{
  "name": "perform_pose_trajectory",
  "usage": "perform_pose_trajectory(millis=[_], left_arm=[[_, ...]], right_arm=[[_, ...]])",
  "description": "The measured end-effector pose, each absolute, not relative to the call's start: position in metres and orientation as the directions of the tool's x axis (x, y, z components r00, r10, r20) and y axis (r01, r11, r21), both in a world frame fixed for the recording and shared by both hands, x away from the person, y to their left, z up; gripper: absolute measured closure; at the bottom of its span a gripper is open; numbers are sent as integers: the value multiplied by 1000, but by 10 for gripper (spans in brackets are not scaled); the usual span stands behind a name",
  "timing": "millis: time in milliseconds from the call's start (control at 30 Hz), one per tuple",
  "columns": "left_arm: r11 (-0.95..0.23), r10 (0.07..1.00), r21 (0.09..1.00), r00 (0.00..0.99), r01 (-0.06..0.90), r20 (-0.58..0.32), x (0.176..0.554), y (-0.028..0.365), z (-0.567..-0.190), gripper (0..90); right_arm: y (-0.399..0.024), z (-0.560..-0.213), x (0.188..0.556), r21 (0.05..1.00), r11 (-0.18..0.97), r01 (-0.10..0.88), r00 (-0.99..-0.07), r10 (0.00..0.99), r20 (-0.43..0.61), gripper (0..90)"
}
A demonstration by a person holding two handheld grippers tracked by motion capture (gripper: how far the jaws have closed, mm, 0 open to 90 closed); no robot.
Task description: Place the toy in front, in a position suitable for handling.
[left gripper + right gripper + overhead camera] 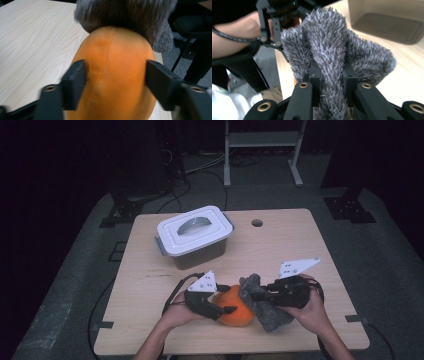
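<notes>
Work: wiping/rubbing the ball [235, 309] w/ the cloth [262, 307], near front edge of table [280, 240].
L gripper [226, 309]: jaws set wide, one each side of the ball; in the L gripper view both pads sit against its flanks, so it looks clamped & steadied. Ball rests on the table or just off it, can't tell which.
R gripper [257, 295]: jaws nearly together, pinching a fold of cloth; R gripper view shows the fold standing up between the pads, rest of the cloth bunched ahead & to the sides.
Contact: cloth lies over the ball's far/right side, touching it; L gripper view has grey pile draped on the ball's top end.
Done so far (judged): ball picked out & held, cloth gripped & brought onto it. Wipe looks under way.
Left (judged): near face of the ball is uncovered, so more passes likely; then set both down, maybe into the box [195, 237], whose lid is on.
Ball look: orange, soft-looking matte skin, rounded & a bit elongated, one seam line down the middle, faint dent by the seam.
Cloth look: grey, shaggy long pile, thick, crumpled into folds.
Box pos: behind the hands, well apart, left of table centre.
</notes>
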State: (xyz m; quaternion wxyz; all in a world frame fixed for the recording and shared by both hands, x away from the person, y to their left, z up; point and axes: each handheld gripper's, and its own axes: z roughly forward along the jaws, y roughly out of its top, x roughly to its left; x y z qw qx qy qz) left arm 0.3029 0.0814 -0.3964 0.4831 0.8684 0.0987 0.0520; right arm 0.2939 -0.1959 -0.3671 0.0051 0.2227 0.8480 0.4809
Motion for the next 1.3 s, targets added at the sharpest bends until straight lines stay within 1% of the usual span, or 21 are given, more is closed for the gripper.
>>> perform_pose_trajectory(millis=[67, 133, 233, 267, 300, 367, 400, 433, 467, 500, 533, 567, 600, 700, 767, 800, 867, 967, 1067, 1100, 1300], left_arm=[[-528, 216, 838, 976, 136, -23, 306, 81, -400, 89], [-541, 195, 822, 977, 177, -81, 312, 79, -413, 58], [-537, 177, 822, 978, 192, -113, 315, 78, -419, 68], [-530, 166, 827, 979, 186, -114, 315, 78, -420, 116], [-536, 182, 829, 981, 158, -69, 311, 78, -415, 266], [-545, 213, 826, 977, 142, -28, 308, 77, -405, 355], [-545, 213, 826, 977, 142, -28, 308, 77, -405, 376], [-558, 263, 821, 964, 120, 38, 303, 78, -395, 385], [-558, 263, 821, 964, 120, 38, 303, 78, -395, 389], [-599, 327, 795, 936, 100, 129, 300, 78, -387, 389], [-599, 327, 795, 936, 100, 129, 300, 78, -387, 389], [-624, 362, 775, 916, 99, 175, 299, 78, -387, 389], [-624, 362, 775, 916, 99, 175, 299, 78, -387, 389], [-640, 344, 760, 927, 116, 148, 300, 73, -395, 381], [-644, 306, 755, 946, 125, 105, 300, 69, -399, 314], [-644, 306, 755, 946, 125, 105, 300, 69, -399, 298], [-633, 274, 763, 960, 131, 63, 301, 71, -399, 281], [-589, 197, 791, 979, 167, -60, 304, 77, -399, 283], [-590, 166, 791, 983, 162, -77, 304, 75, -400, 296], [-605, 135, 783, 988, 147, -81, 301, 72, -401, 297], [-621, 106, 773, 991, 125, -75, 297, 69, -400, 307]], right_arm=[[-193, -375, 295, 804, 457, 380, -901, 380, 210, 746], [-198, -384, 295, 805, 438, 400, -896, 370, 244, 747], [-204, -387, 295, 801, 436, 411, -891, 380, 250, 747], [-207, -388, 296, 797, 436, 417, -886, 390, 251, 746], [-212, -389, 297, 793, 431, 430, -879, 400, 259, 746], [-215, -387, 298, 797, 419, 436, -873, 411, 262, 746], [-215, -384, 298, 803, 406, 437, -871, 415, 264, 747], [-216, -381, 299, 809, 401, 430, -872, 417, 256, 748], [-216, -381, 299, 809, 401, 430, -872, 417, 256, 748], [-215, -373, 301, 827, 377, 417, -873, 418, 249, 749], [-213, -371, 301, 835, 362, 415, -875, 409, 257, 750], [-210, -369, 302, 839, 355, 412, -877, 404, 260, 749], [-207, -367, 304, 842, 354, 406, -880, 399, 257, 749], [-201, -367, 307, 839, 363, 406, -881, 401, 253, 749], [-192, -377, 315, 819, 386, 423, -875, 410, 259, 748], [-192, -377, 315, 819, 386, 423, -875, 410, 259, 748], [-192, -393, 321, 782, 420, 460, -861, 425, 278, 748], [-200, -402, 319, 771, 415, 483, -854, 416, 311, 747], [-206, -408, 316, 764, 411, 497, -849, 412, 330, 746], [-210, -412, 313, 758, 416, 502, -847, 413, 334, 745], [-221, -410, 308, 771, 380, 511, -835, 434, 339, 742]])
